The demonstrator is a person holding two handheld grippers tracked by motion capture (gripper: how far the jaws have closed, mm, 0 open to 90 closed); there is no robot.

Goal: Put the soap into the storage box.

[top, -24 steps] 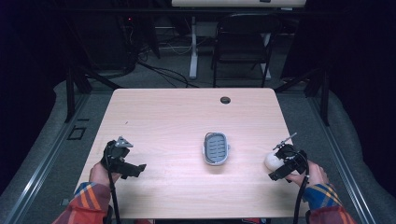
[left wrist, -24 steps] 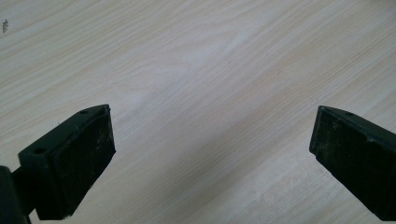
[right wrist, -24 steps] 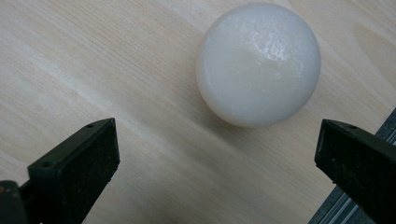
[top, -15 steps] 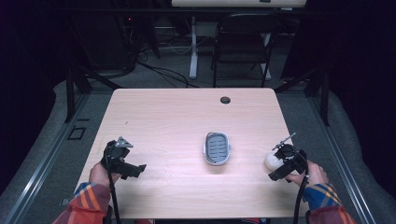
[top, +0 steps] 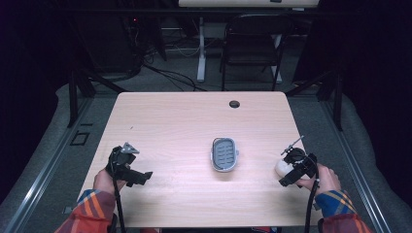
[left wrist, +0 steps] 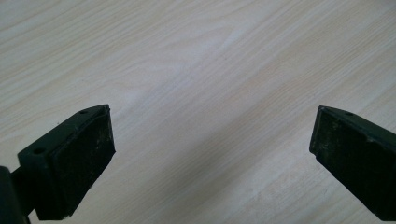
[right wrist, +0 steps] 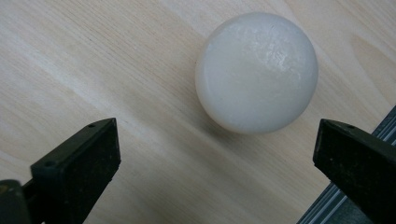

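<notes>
In the high view, a light wooden table (top: 194, 121) carries a small grey oval dish (top: 224, 154) with a slotted floor near its middle, and a dark round grommet hole (top: 234, 104) sits close to the far edge. The left gripper (top: 138, 177) hangs over the near left part of the table, held by the person's left hand (top: 103, 178) in a striped sleeve, well apart from the dish. The right gripper (top: 286, 178) is at the near right edge, held by the right hand (top: 324, 178), with a white ball (top: 282, 167) just beside it on the side toward the dish.

In the left gripper view, the left gripper (left wrist: 210, 154) has its two black jaws spread wide, with bare wood grain between them and nothing in their grasp.

In the right gripper view, the right gripper (right wrist: 217, 158) likewise stands with its jaws wide apart and gripping nothing. The white ball (right wrist: 257, 72) rests on the tabletop just beyond the jaw tips, nearer the right-hand jaw, touching neither pad. A strip of the table's grey edge rail (right wrist: 345, 205) shows at the lower right corner.
</notes>
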